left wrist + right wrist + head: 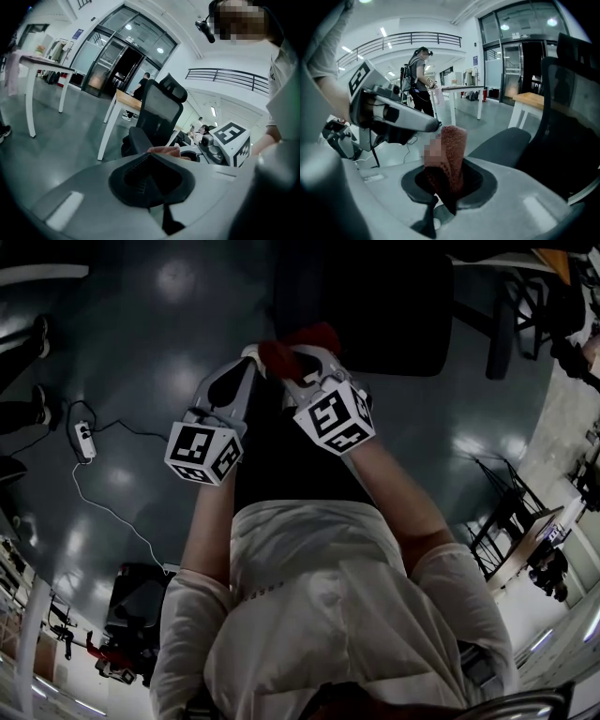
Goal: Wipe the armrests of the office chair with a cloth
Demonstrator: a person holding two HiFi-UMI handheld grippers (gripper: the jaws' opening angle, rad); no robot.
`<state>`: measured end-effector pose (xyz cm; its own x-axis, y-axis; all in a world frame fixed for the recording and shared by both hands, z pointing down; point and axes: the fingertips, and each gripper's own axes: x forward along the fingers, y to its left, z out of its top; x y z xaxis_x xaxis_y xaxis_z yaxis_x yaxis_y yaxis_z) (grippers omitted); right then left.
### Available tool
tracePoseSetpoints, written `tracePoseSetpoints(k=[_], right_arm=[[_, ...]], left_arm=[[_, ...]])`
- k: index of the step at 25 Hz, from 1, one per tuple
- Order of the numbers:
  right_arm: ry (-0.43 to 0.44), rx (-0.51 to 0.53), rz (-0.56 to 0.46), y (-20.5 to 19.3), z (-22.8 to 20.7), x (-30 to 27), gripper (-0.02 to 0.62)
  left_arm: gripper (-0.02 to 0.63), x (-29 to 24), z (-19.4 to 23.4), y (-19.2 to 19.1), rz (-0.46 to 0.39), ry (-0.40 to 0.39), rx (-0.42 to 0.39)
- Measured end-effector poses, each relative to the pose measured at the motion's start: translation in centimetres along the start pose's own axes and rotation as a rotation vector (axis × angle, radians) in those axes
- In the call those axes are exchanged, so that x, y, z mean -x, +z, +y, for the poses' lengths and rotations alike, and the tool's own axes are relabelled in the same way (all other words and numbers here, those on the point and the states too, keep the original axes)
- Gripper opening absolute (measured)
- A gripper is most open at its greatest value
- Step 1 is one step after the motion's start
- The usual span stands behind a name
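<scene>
Right now I am clamping my right gripper (pixel 447 187) on the dark red, coarsely knitted cloth (pixel 452 150). Its jaws are pressing together low on the fabric, so the loose folded end is standing up in front of me, ready to be laid flat on a surface. The weave is looking nubbly and soft, which I judge will make it drape and drag well over hard plastic.

My left gripper (pixel 150 178) is sitting just beside it with its jaws drawn together and apparently nothing between them. Its tips are pointing at the edge of the cloth, perhaps to steady or straighten it.

I am holding both grippers out ahead of my body, close together, because the black office chair (pixel 501 140) is waiting just beyond them. Its padded seat is curving smoothly and its back is looking like taut mesh. I am not making out the armrests clearly from here, and the cloth is not yet touching any of it.

Farther off, the glossy grey floor (pixel 141 315) is reflecting the ceiling lights.
</scene>
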<state>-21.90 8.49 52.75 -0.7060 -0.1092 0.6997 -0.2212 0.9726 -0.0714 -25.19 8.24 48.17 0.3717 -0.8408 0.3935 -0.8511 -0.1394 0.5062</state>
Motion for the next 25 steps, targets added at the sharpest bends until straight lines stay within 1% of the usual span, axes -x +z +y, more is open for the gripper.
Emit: tracePoseSetpoints(k=[2, 4, 7, 10, 12, 14, 16, 19, 22, 25], right_arm=[[0.033, -0.042, 0.001, -0.5, 0.5, 0.8, 0.053], [0.017, -0.083, -0.019, -0.7, -0.1, 2.1, 0.053], [-0.079, -0.15, -0.059, -0.7, -3.4, 4.2, 0.052], [-0.192, -0.213, -0.073, -0.9, -8.5, 5.8, 0.054], [-0.243, -0.234, -0.071, -1.1, -12.0, 5.8, 0.054], [-0.276, -0.242, -0.07, -1.1, -15.2, 5.1, 0.053], [-0.291, -0.247, -0.07, -1.0, -17.9, 3.8, 0.054], [-0.281, -0.235, -0.065, -0.8, -20.8, 1.0, 0.054], [-0.258, -0.197, -0.038, -0.8, -22.7, -1.9, 0.054], [-0.239, -0.162, -0.016, -0.6, -23.6, -3.8, 0.054]], left_arm=[[0.017, -0.5, -0.4, 0.4, 0.004, -0.008, -0.013], [0.017, -1.1, -0.8, 0.8, 0.008, -0.021, -0.023], [0.017, -2.4, -1.0, 1.4, 0.019, -0.038, -0.032], [0.017, -4.1, -1.4, 2.1, 0.039, -0.062, -0.043], [0.017, -5.6, -1.5, 2.8, 0.052, -0.081, -0.057], [0.017, -6.9, -1.5, 3.5, 0.063, -0.098, -0.072], [0.017, -8.0, -1.4, 4.0, 0.079, -0.114, -0.088], [0.017, -9.2, -0.9, 4.5, 0.101, -0.133, -0.099], [0.017, -9.9, -0.1, 4.7, 0.114, -0.141, -0.095], [0.017, -9.9, 0.7, 4.5, 0.135, -0.148, -0.089]])
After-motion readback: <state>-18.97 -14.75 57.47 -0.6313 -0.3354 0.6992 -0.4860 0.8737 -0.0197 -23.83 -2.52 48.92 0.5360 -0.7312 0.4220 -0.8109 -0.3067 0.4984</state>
